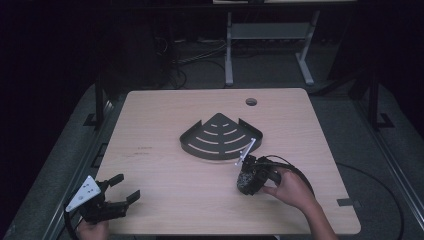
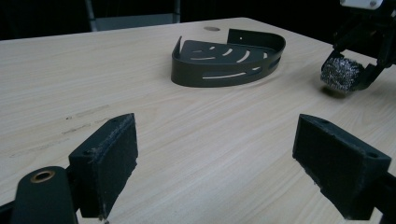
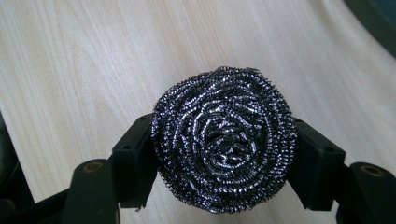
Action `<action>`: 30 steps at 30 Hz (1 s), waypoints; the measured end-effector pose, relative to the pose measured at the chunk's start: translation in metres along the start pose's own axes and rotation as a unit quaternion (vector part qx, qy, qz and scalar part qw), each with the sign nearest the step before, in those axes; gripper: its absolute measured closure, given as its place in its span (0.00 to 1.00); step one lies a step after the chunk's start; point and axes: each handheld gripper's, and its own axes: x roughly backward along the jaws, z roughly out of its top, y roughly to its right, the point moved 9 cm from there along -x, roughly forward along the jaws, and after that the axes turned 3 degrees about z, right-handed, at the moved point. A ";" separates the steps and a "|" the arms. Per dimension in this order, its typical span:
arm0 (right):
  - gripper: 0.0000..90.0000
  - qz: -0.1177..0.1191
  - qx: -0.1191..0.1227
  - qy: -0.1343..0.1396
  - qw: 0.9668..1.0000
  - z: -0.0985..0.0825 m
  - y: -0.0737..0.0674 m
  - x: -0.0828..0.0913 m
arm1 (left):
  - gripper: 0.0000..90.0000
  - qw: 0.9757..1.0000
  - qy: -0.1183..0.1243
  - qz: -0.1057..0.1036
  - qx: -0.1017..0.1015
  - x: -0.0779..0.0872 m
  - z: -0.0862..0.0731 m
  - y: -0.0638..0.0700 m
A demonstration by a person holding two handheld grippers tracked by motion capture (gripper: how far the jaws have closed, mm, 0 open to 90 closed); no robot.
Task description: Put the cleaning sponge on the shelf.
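Note:
A round steel-wool scourer (image 3: 224,140) sits squeezed between the black jaws of my right gripper (image 3: 224,154), just above the wooden table. In the high view the right gripper (image 1: 246,184) is at the table's front right, a hand behind it, with the scourer (image 1: 245,181) a dark lump at its tip. The left gripper view shows the scourer (image 2: 340,74) held off the table at upper right. A black quarter-round slotted corner shelf (image 1: 219,137) lies mid-table, just beyond the right gripper. My left gripper (image 1: 125,189) rests open at the front left corner, nothing between its pads (image 2: 108,163).
The wooden table (image 1: 165,170) has a round cable hole (image 1: 251,102) at its far right. A cable loops from the right gripper over the table's front right. Beyond the far edge, the legs of another table (image 1: 229,50) stand on the dark floor.

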 end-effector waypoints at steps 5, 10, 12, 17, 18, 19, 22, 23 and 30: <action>0.36 0.003 0.000 0.002 1.000 0.004 0.001 0.004 | 0.15 1.000 0.000 -0.001 -0.001 0.000 0.000 0.001; 0.36 0.005 0.000 0.005 1.000 0.008 0.003 0.008 | 0.15 1.000 0.001 0.000 0.000 0.000 0.000 0.000; 0.36 0.011 -0.002 0.010 1.000 0.009 0.003 0.010 | 0.15 1.000 0.001 0.000 -0.001 0.000 0.001 0.000; 0.36 0.012 -0.008 0.010 1.000 0.011 0.007 0.014 | 0.15 1.000 0.000 0.001 -0.002 0.000 0.000 0.000; 0.36 0.012 -0.009 0.010 1.000 0.011 0.008 0.015 | 0.15 1.000 0.000 0.001 -0.001 0.000 0.000 0.000; 0.36 0.012 -0.009 0.009 1.000 0.012 0.008 0.016 | 0.15 1.000 -0.001 0.001 -0.002 0.000 0.000 0.000; 0.36 0.011 -0.011 0.010 1.000 0.014 0.010 0.018 | 0.15 1.000 0.000 0.000 -0.001 0.000 0.001 0.000; 0.36 0.009 -0.011 0.009 1.000 0.014 0.010 0.018 | 0.15 1.000 0.000 0.001 0.000 0.000 0.000 0.000; 0.36 0.013 -0.015 0.014 1.000 0.017 0.012 0.020 | 0.15 1.000 0.000 0.001 0.000 0.000 0.000 -0.001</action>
